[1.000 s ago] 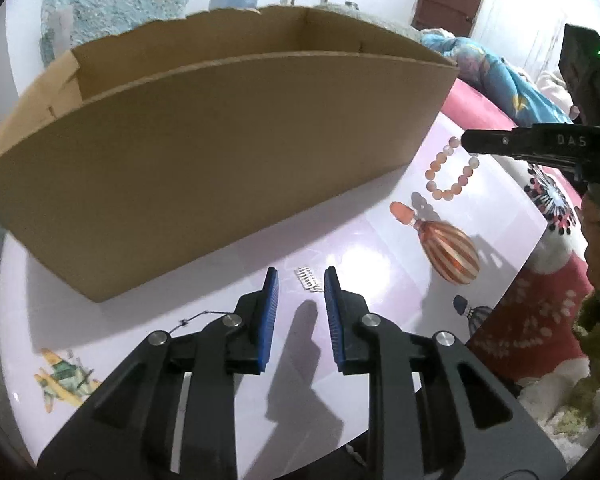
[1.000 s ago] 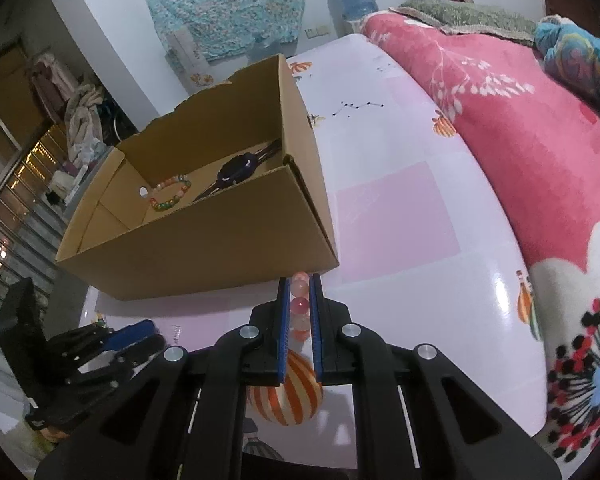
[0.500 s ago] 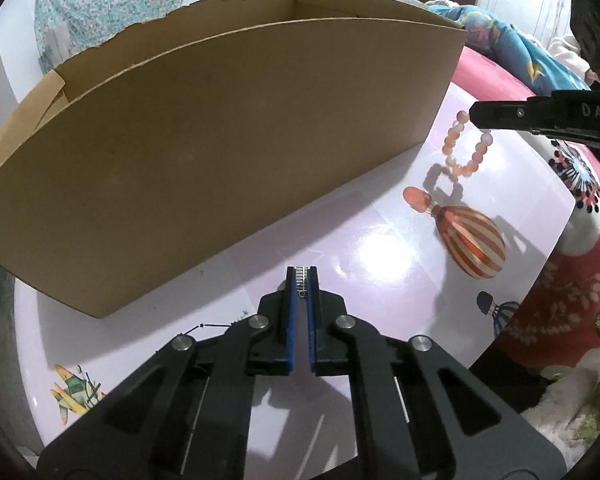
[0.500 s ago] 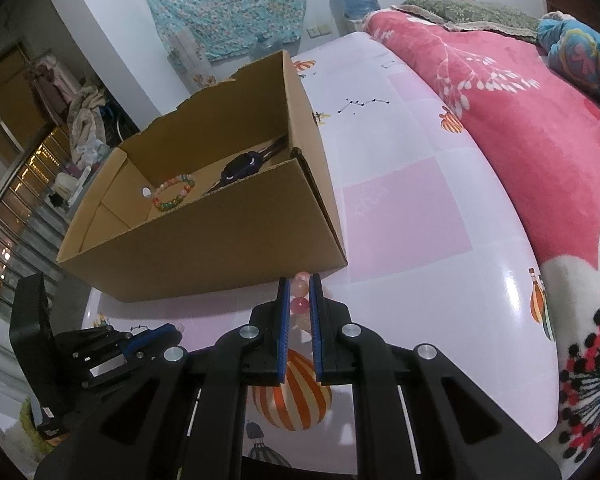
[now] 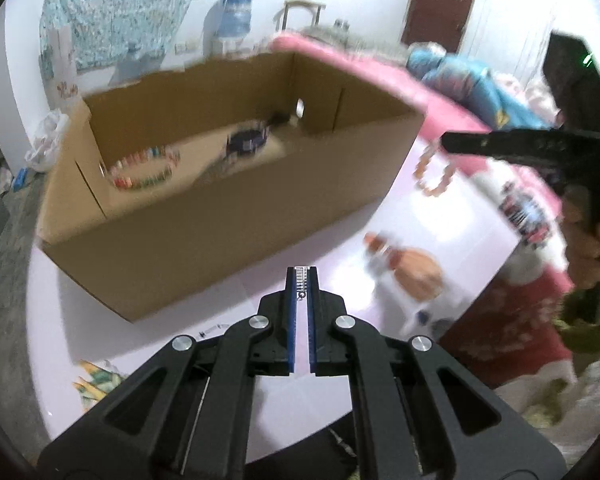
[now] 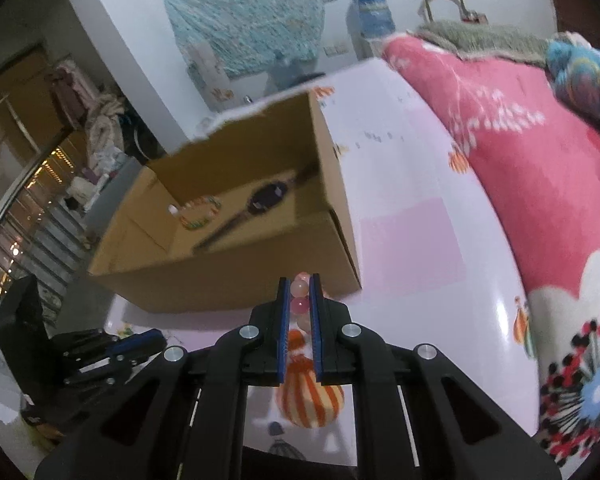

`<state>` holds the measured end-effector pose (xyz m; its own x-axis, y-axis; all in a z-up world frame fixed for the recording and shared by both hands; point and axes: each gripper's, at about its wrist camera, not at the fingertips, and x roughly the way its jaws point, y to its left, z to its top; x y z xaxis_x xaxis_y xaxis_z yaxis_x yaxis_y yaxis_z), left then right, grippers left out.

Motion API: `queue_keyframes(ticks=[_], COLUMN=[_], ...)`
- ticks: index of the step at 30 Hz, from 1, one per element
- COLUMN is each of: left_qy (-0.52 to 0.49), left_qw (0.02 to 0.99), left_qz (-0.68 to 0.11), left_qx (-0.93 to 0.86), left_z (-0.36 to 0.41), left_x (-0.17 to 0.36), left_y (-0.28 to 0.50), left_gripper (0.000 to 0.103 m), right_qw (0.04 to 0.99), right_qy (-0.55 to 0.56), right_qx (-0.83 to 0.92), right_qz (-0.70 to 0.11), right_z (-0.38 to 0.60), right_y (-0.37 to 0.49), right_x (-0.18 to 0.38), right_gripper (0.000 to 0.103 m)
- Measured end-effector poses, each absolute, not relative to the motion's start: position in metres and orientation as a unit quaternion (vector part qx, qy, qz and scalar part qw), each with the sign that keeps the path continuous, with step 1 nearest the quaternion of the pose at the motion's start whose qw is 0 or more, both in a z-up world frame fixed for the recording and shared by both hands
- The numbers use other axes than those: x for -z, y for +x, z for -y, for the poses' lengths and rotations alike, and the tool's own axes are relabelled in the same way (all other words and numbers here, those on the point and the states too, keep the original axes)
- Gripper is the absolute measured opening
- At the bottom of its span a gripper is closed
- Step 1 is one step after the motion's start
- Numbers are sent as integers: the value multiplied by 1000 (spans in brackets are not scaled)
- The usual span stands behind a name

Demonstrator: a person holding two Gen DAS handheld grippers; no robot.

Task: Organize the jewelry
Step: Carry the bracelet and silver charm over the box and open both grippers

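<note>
A: Item one, the small silver ladder-shaped charm [image 5: 301, 280]?

B: Pinched between the blue pads of the left gripper [image 5: 301, 276], jaws closed on it, its tip showing just past the fingertips. It is held in front of the near wall of the open brown cardboard box [image 5: 236, 208], clear of the surface below.

A: Item two, the pink and peach round-bead bracelet [image 6: 300, 300]?

B: Clamped in the right gripper [image 6: 300, 284], jaws closed on two or three beads. In the left wrist view the rest of the loop [image 5: 434, 174] hangs below the fingers, just off the right end of the box.

A: Contents of the box?

B: A multicoloured bead bracelet [image 5: 144, 168] lies on the box floor toward its left end. A dark wristwatch with a round face [image 6: 266, 196] lies nearer the right end, strap stretched out. Both are blurred.

A: Support?

B: The box stands on a glossy white and pink sheet [image 6: 412, 248] printed with small pictures; an orange-and-white striped balloon print [image 6: 310, 396] lies just in front of the box's right corner, under the right gripper.

A: Surroundings?

B: A pink flowered blanket [image 6: 532, 176] lies to the right of the box, beyond the sheet.
</note>
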<state>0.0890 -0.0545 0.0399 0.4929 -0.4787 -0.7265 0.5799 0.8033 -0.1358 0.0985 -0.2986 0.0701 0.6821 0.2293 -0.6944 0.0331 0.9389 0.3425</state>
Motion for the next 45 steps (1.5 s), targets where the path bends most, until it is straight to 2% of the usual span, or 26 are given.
queue_keyframes(ticks=[9, 15, 22, 24, 26, 31, 33, 34, 36, 41, 45], left_qy=[21, 59, 92, 107, 113, 102, 89, 79, 67, 19, -35], left_qw=[897, 886, 863, 864, 865, 875, 887, 895, 906, 922, 912], left_qz=[-332, -404, -459, -458, -455, -433, -411, -397, -378, -358, -377], left_qx=[292, 220, 191, 180, 182, 191, 191, 187, 176, 148, 156], left_z=[23, 17, 21, 24, 26, 20, 11, 5, -5, -38, -57], left_x=[-108, -83, -55, -51, -51, -61, -70, -75, -84, -94, -88], left_y=[115, 184, 213, 214, 213, 205, 199, 196, 190, 183, 183], left_gripper=[4, 4, 6, 15, 17, 32, 48, 51, 64, 71, 72], right_qw=[924, 911, 885, 882, 877, 869, 863, 858, 848, 817, 809], right_qy=[149, 165, 179, 179, 180, 169, 166, 165, 165, 156, 122], right_qx=[-118, -151, -142, -134, -131, -140, -151, -163, -183, -247, -236], right_qz=[-332, -346, -405, -415, -425, -444, -452, -459, -469, -498, -525], right_z=[288, 284, 291, 293, 295, 285, 278, 271, 260, 216, 200], right_y=[126, 173, 214, 218, 221, 224, 226, 228, 230, 238, 231], right_x=[-134, -128, -94, -88, -82, -77, -76, -73, -69, -56, -42], right_gripper=[10, 10, 10, 10, 10, 10, 10, 10, 10, 10, 11])
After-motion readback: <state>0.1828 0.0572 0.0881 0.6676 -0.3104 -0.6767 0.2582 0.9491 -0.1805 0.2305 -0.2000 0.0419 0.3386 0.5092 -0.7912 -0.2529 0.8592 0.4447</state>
